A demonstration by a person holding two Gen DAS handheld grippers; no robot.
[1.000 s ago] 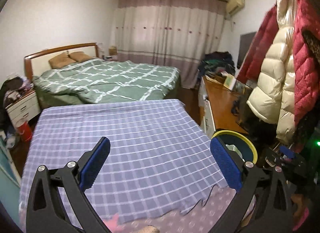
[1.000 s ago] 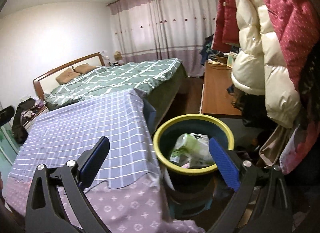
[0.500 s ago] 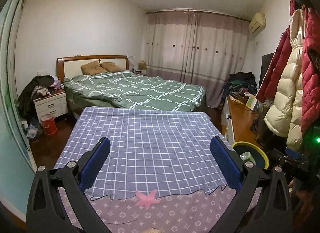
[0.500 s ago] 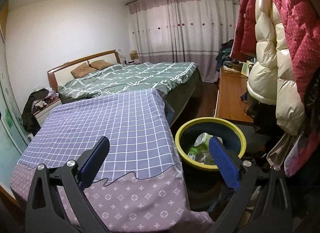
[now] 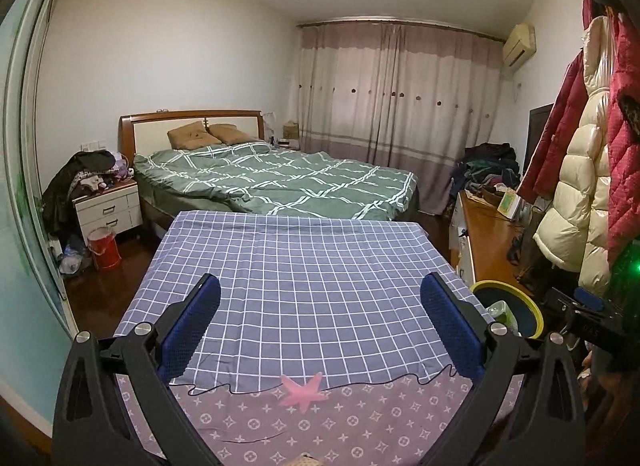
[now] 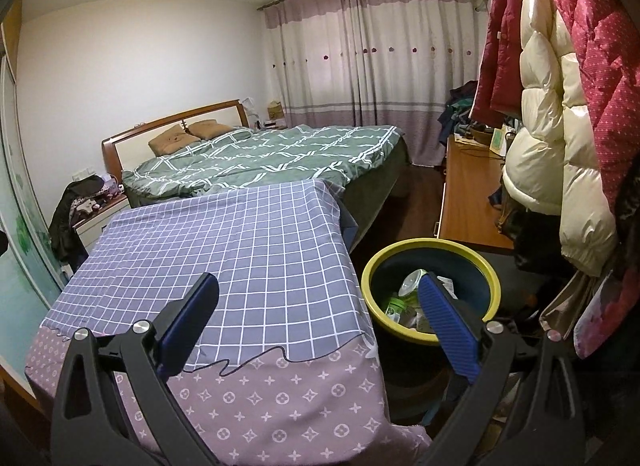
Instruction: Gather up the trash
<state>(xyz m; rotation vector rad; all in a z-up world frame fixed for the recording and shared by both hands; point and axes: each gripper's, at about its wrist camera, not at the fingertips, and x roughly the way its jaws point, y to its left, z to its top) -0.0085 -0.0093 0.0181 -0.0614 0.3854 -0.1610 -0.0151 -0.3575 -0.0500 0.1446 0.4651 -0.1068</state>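
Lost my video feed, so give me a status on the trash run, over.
Left gripper open, empty. Right gripper open, empty. Yellow-rimmed dark bin beside checked-cloth table, trash inside. Nothing blocking.

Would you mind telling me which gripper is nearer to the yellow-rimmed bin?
Right. The right gripper hovers beside the bin, its right finger overlapping the rim. The left gripper sits over the checked cloth, bin off to its right.

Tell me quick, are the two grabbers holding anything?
Left gripper: open, holding nothing, above the checked cloth.
Right gripper: open, holding nothing, near the yellow-rimmed bin.
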